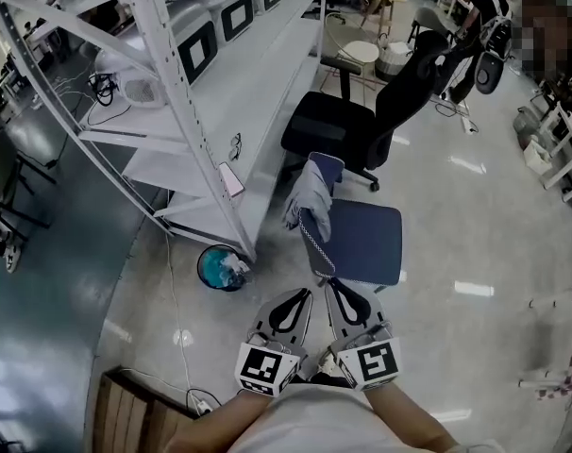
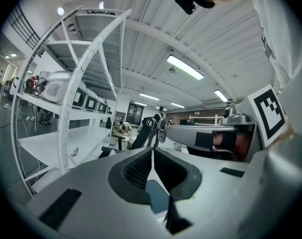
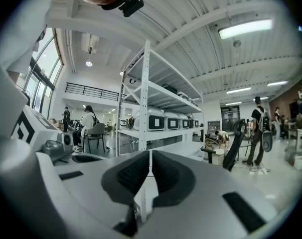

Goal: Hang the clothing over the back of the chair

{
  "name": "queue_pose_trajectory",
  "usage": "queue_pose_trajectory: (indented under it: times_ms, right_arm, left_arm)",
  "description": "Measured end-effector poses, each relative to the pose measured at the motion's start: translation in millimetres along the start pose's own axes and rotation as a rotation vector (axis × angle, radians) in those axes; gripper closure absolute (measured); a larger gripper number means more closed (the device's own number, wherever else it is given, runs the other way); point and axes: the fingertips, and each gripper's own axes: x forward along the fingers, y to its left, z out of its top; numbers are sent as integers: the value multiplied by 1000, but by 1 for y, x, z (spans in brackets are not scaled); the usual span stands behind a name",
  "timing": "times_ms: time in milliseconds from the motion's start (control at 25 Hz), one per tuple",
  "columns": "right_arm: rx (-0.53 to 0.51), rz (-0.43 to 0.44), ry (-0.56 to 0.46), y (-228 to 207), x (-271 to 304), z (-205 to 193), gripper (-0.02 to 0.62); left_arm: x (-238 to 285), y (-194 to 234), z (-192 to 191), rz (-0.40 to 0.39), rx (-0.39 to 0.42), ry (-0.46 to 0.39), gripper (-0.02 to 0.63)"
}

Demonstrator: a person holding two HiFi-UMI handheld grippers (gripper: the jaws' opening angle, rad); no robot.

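The blue chair (image 1: 366, 243) stands at twelve o'clock, the grey clothing (image 1: 308, 196) already draped over its back, long axis hanging down. My left gripper (image 1: 303, 295) and right gripper (image 1: 333, 284) sit side by side at its six o'clock, jaws pressed together, empty, the left marginally nearer; the drape's far side is hidden.

A lab-like industrial hall: white steel shelving (image 1: 258, 83) carrying a row of identical boxy machines (image 1: 197, 51).
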Motion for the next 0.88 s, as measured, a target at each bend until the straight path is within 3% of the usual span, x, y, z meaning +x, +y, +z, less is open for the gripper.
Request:
queue_pose_trajectory:
  times_ms: [240, 520, 880]
  right_arm:
    - [23, 44, -14, -7, -16, 0, 571]
    - [29, 69, -23, 0, 4, 0, 578]
    - [-33, 83, -25, 18, 11, 14, 578]
  left_arm:
    - [-5, -20, 5, 38, 34, 9, 586]
    - [-19, -17, 11, 34, 90, 3, 586]
    - [-18, 5, 20, 28, 66, -28, 586]
